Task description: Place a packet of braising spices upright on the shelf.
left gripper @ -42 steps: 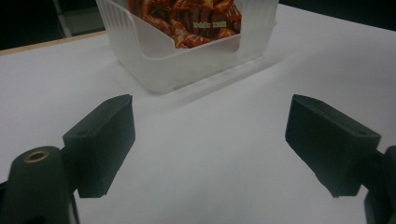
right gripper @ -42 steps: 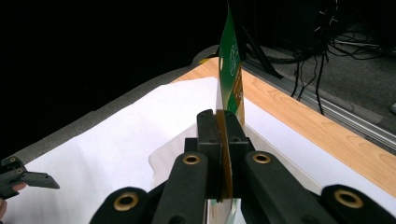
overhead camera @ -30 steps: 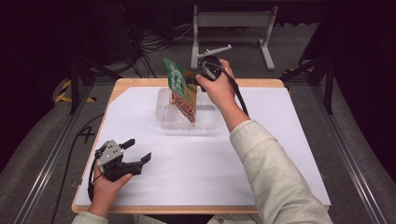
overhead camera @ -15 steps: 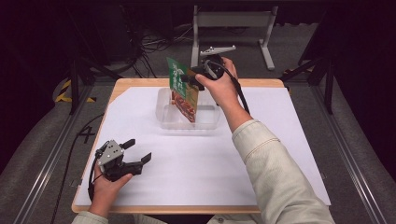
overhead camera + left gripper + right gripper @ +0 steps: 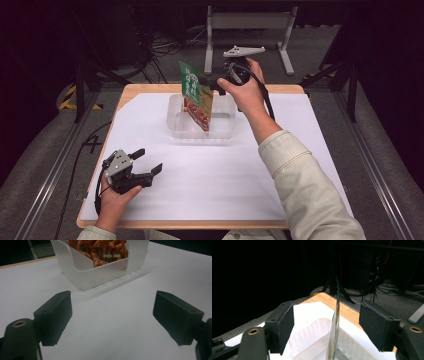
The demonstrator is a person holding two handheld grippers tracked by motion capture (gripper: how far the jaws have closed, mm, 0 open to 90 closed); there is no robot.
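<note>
now right gripper [image 5: 212,82] jaws just opened astride snack pouch [image 5: 196,95], left gripper [image 5: 148,162] agape, empty

Packet [image 5: 100,250] top cut off

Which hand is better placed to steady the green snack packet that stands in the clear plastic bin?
Right. The right gripper has just been opening, jaws either side of the green snack packet in the clear plastic bin. The left gripper rests far away.
</note>
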